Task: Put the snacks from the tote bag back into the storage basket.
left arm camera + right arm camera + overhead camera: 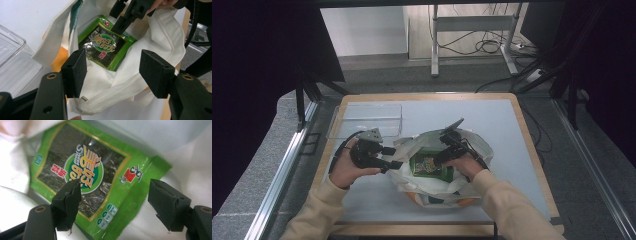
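Note:
A white cloth tote bag (pixel 432 186) lies open in the middle of the table. Inside it rests a green seaweed snack packet (pixel 428 165), flat with its label up. My left gripper (pixel 393 157) is open at the bag's left rim. In the left gripper view the hemmed rim (pixel 117 93) runs between the two pads (pixel 75 72), and the packet (pixel 105 47) lies beyond. My right gripper (pixel 440 160) reaches into the bag from the far right. Its jaws stand open just over the packet (pixel 87 175), one on each side of its lower right corner, with my right gripper (pixel 115 202) holding nothing.
A clear plastic tray (pixel 367 119) sits at the back left of the table (pixel 492 115), close to the left hand; its corner shows in the left gripper view (pixel 12 57). The bag has orange and green print underneath. Floor cables and a desk frame lie beyond the table.

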A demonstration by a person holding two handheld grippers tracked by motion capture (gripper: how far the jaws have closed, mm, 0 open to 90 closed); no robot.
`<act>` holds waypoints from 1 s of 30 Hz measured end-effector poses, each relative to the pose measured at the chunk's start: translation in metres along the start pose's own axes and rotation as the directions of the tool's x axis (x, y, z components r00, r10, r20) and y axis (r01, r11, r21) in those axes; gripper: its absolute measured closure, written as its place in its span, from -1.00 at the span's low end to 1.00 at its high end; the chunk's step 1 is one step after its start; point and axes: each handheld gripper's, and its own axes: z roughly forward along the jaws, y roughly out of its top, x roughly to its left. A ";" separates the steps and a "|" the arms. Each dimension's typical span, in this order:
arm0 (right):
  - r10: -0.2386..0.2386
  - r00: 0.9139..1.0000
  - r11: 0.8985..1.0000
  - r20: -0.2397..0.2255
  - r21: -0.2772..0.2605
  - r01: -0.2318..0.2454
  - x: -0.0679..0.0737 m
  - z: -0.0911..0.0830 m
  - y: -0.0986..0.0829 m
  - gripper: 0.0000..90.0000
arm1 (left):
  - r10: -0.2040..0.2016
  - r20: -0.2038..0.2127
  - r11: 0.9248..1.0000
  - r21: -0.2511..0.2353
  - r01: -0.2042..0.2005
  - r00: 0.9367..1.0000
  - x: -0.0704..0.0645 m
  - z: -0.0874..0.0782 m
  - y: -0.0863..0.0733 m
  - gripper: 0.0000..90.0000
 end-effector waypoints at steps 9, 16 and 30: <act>0.043 0.999 0.998 0.022 0.039 -0.044 -0.007 0.015 -0.003 -0.44 | -0.007 -0.002 1.000 -0.005 0.006 1.000 -0.001 0.002 0.000 -0.15; 0.051 0.999 0.997 0.000 0.051 -0.051 -0.006 0.022 -0.003 -0.39 | -0.007 -0.005 1.000 -0.003 0.007 1.000 -0.001 0.002 -0.001 -0.15; 0.085 0.989 0.996 -0.123 0.045 -0.080 -0.011 0.022 -0.002 0.48 | -0.006 -0.009 1.000 0.000 0.006 1.000 0.000 0.003 -0.002 -0.15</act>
